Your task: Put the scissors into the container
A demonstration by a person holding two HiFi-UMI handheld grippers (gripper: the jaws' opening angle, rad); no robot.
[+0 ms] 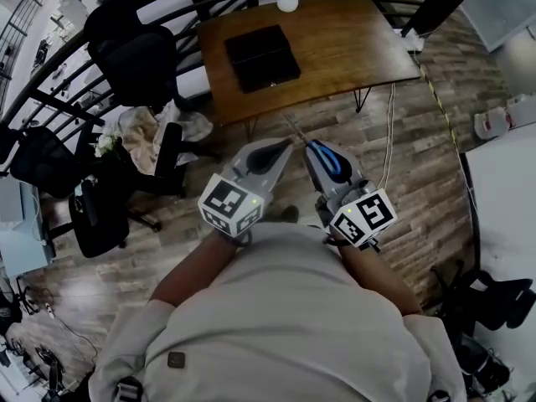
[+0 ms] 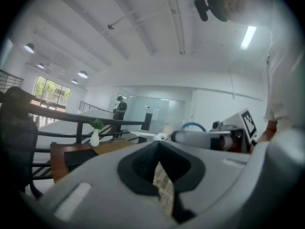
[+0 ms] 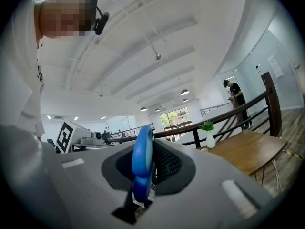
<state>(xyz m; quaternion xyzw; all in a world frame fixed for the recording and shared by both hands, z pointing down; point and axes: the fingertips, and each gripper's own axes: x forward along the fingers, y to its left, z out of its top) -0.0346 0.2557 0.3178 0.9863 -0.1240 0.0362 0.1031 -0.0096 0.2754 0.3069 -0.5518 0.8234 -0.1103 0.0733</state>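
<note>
The wooden counter [image 1: 352,48] fills the upper middle of the head view, with the black container [image 1: 261,57] on its left part. At frame centre, well apart from it, the right hand-held gripper [image 1: 316,153] grasps the blue-handled scissors [image 1: 333,164]. Just left of it, the left hand-held gripper [image 1: 279,149] is clenched on nothing.
</note>
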